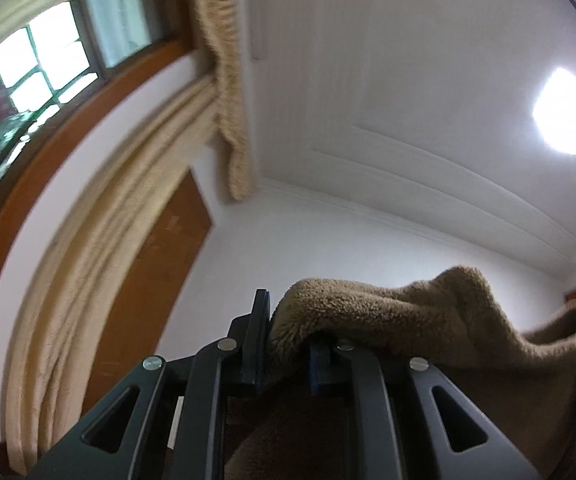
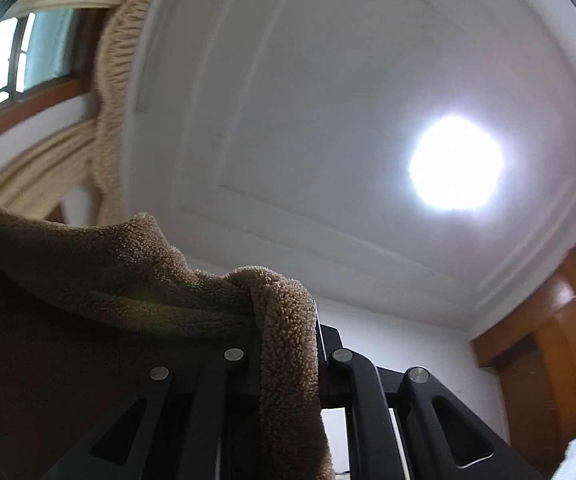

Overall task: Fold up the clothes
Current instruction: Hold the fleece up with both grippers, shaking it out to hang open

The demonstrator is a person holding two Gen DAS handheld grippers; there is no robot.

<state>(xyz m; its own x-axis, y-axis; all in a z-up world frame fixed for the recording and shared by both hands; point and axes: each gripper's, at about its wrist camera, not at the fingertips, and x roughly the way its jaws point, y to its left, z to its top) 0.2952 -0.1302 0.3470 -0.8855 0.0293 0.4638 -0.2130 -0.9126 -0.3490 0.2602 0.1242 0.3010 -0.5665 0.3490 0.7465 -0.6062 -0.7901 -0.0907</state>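
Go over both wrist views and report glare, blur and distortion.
Left wrist: ceiling light blown out, window overexposed, curtain smeared, walls bowed by fisheye. Right wrist: ceiling light flares wider, washing the ceiling; brown fleece garment backlit and dark.

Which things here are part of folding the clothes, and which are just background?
Part of the job:
brown fleece garment
left claw, shut on it
right claw, shut on it

Background:
curtain
window
ceiling light
wooden door
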